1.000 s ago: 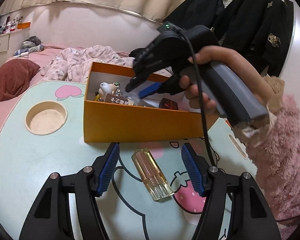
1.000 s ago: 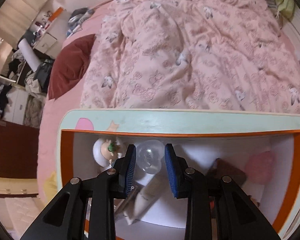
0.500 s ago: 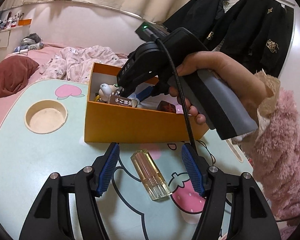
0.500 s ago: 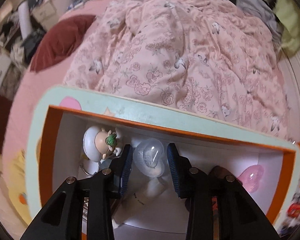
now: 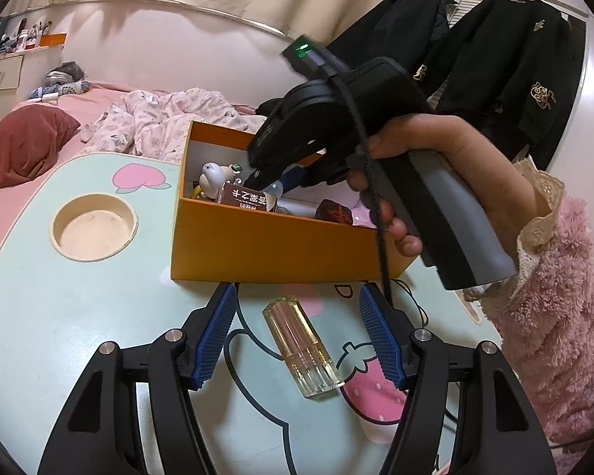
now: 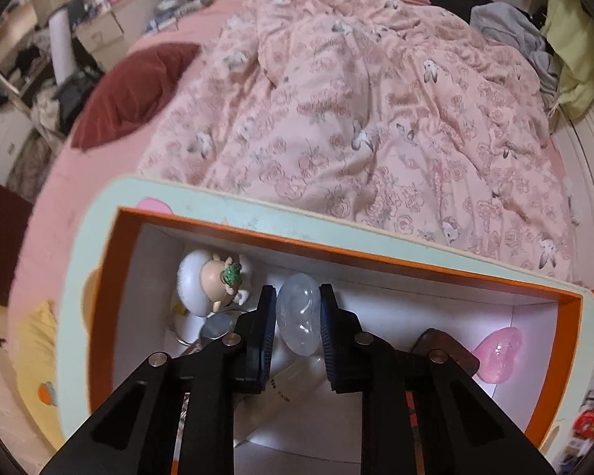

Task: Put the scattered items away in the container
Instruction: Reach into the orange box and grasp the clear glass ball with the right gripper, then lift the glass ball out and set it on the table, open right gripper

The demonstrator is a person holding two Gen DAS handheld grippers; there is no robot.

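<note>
An orange box [image 5: 265, 249] with a white inside stands on the pastel table; it also shows in the right wrist view [image 6: 427, 267]. My right gripper [image 6: 298, 318] is shut on a clear heart-shaped stone [image 6: 299, 316] and holds it inside the box, above a white tube [image 6: 285, 392]. In the left wrist view the right gripper [image 5: 273, 182] reaches into the box from the right. My left gripper [image 5: 297, 340] is open, its fingers on either side of a clear yellow bottle [image 5: 301, 344] lying on the table in front of the box.
The box holds a white figurine [image 6: 210, 281], a pink heart stone [image 6: 497, 352], a dark red-brown item [image 6: 443, 346] and a labelled bottle [image 5: 247, 200]. A round cup recess [image 5: 93, 227] is on the table's left. A bed with a pink quilt [image 6: 356, 118] lies beyond the table.
My right gripper has tilted and moved left over the box, still holding the clear heart stone. My left gripper stays open around the yellow bottle.
</note>
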